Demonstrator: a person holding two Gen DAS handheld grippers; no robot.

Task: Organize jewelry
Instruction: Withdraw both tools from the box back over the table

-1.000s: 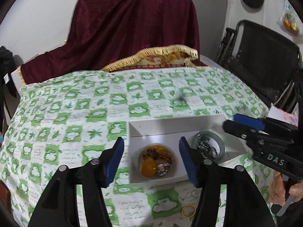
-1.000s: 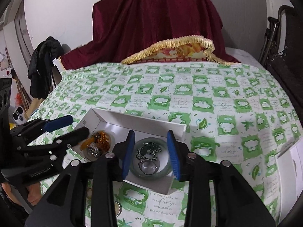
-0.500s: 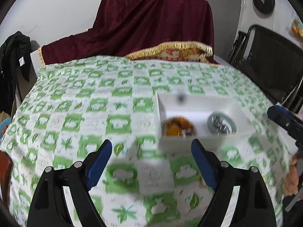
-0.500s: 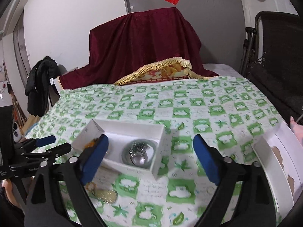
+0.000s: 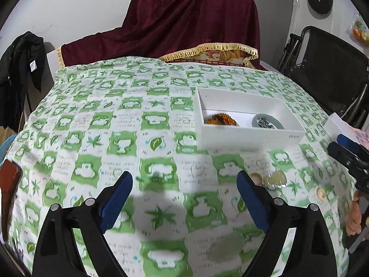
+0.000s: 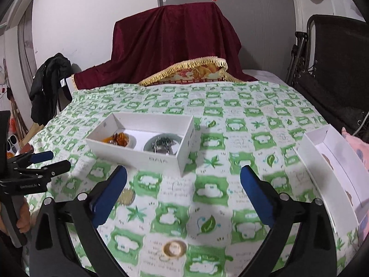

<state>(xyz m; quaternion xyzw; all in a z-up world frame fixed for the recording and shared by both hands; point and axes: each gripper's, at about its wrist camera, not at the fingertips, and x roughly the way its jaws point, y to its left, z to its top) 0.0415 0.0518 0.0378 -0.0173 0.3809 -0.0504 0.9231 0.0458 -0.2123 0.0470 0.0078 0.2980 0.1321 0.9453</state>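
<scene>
Both claws have pulled back from the box (image 6: 140, 145) and spread wide, empty: left claw (image 5: 184, 198), right claw (image 6: 183, 191). The drop looks done. A gold ring (image 6: 174, 248) lies loose on the tabletop (image 6: 242, 106), likely next.

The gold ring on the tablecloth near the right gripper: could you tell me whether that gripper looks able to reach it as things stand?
Probably yes. The gold ring lies alone on the tablecloth, just ahead of the right gripper, whose jaws stand wide open and empty, with nothing between.

white jewelry box (image 6: 147, 159), gold ring (image 6: 174, 248) nearer, tablecloth (image 6: 242, 120)
</scene>
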